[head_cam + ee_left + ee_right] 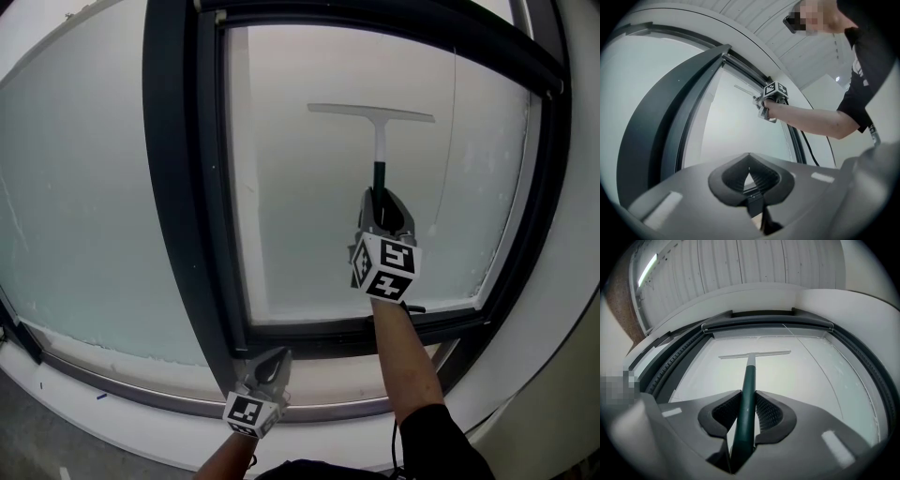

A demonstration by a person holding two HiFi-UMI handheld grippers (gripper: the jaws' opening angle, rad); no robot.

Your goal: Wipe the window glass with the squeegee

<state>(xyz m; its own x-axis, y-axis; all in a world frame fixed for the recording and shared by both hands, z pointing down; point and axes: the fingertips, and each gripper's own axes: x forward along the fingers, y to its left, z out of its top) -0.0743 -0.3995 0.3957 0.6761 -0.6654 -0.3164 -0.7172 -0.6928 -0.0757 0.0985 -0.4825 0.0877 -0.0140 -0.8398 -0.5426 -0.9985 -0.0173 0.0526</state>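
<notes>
While I watched through the head view, my right gripper [380, 204] was raised in front of the window glass [300, 216], with my forearm [408, 366] reaching up from below. Its jaws were clamped on the dark green handle of the squeegee [380, 141]. From the right gripper view I saw that handle [748, 394] pinched between the two ribbed pads [769, 412] and running straight ahead to a pale neck and the long blade. The blade lay level across the upper part of the pane, a little below the top rail of the dark frame [764, 322] and well clear of both side rails. I could not tell for certain whether its edge was touching the glass.

My left gripper [267, 370] hung low, near the pale sill [319, 380] under the lower left corner of the pane. In the left gripper view its jaws [749, 172] were drawn together with nothing between them. That camera looked up along the thick frame [656, 136] toward the right gripper [763, 104], which showed far off against the frosted glass [736, 131] with the thin line of the squeegee [743, 89] beside it.
</notes>
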